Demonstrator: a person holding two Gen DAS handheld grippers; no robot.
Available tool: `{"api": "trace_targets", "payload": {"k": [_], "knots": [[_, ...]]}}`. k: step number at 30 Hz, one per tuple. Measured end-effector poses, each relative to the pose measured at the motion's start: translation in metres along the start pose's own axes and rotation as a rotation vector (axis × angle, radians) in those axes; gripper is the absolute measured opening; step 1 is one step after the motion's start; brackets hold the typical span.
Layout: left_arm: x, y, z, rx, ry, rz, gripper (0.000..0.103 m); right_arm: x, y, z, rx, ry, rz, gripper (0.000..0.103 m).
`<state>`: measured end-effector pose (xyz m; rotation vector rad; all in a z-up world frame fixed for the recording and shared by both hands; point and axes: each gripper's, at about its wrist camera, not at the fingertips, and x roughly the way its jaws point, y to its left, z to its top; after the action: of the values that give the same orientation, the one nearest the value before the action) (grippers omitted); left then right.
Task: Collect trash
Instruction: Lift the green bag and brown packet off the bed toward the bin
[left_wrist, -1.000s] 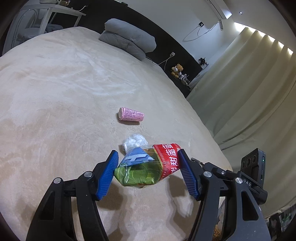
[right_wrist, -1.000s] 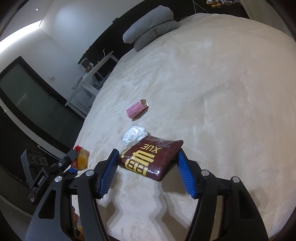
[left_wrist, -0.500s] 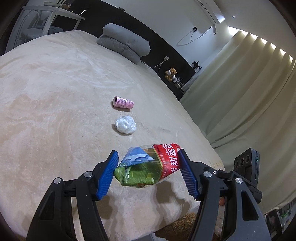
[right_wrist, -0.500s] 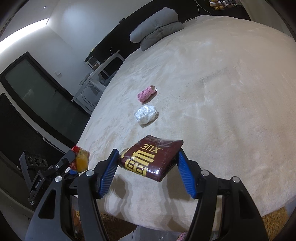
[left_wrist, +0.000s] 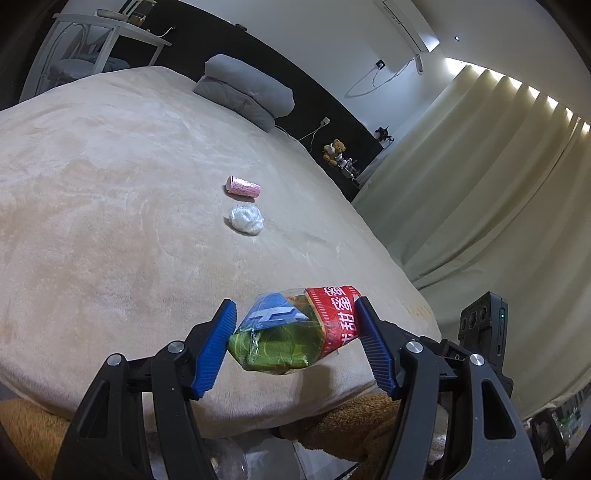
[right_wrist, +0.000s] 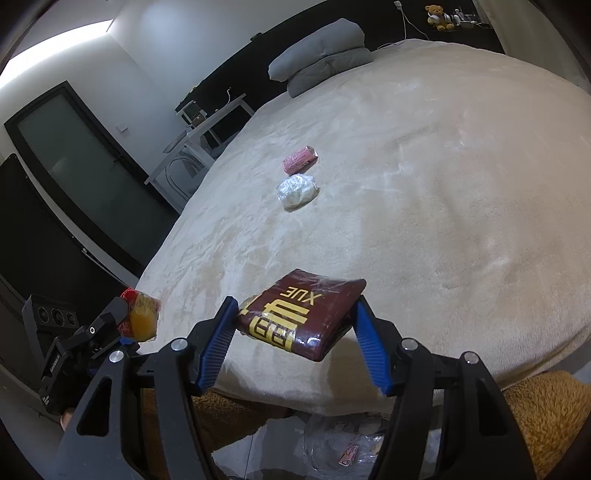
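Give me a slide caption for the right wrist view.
Right gripper clamps a maroon packet above the bed's edge; pink wrapper remains.

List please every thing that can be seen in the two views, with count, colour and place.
snack bag: 1, green, blue and red, between the left fingers
maroon packet: 1, yellow print, between the right fingers
pink carton: 1, lying on the bed
plastic wad: 1, whitish, on the bed beside the carton
bed: 1, beige cover
pillows: 2, grey, stacked at the far end
teddy bear: 1, brown, beyond the bed
curtains: cream, right side
left gripper: 1, black, blue fingers
right gripper: 1, black, blue fingers
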<state>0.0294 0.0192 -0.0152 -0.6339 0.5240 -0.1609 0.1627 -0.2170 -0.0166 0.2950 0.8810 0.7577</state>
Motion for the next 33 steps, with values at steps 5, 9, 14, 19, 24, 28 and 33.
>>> {"api": "trace_targets", "payload": {"k": [5,9,14,19,24,28,33], "knots": [[-0.015,-0.003,-0.020,0.008,0.005,-0.003,0.064,-0.009,0.006,-0.017,-0.019,0.004,0.001,0.063],[-0.024,-0.004,-0.031,0.017,0.009,0.000,0.064,-0.014,0.008,-0.031,-0.028,0.010,0.006,0.063],[-0.027,-0.002,-0.045,0.019,0.028,0.005,0.064,-0.019,0.008,-0.045,-0.037,0.022,0.015,0.063],[-0.028,-0.001,-0.058,0.037,0.058,0.010,0.064,-0.019,0.005,-0.057,-0.035,0.043,0.026,0.063],[-0.026,0.007,-0.070,0.022,0.088,0.012,0.064,-0.018,0.008,-0.069,-0.041,0.069,0.046,0.063],[-0.022,0.012,-0.077,0.013,0.124,0.028,0.064,-0.011,0.009,-0.080,-0.049,0.110,0.048,0.063],[-0.022,0.016,-0.083,0.005,0.147,0.035,0.064,-0.007,0.007,-0.088,-0.048,0.143,0.051,0.063]]}}
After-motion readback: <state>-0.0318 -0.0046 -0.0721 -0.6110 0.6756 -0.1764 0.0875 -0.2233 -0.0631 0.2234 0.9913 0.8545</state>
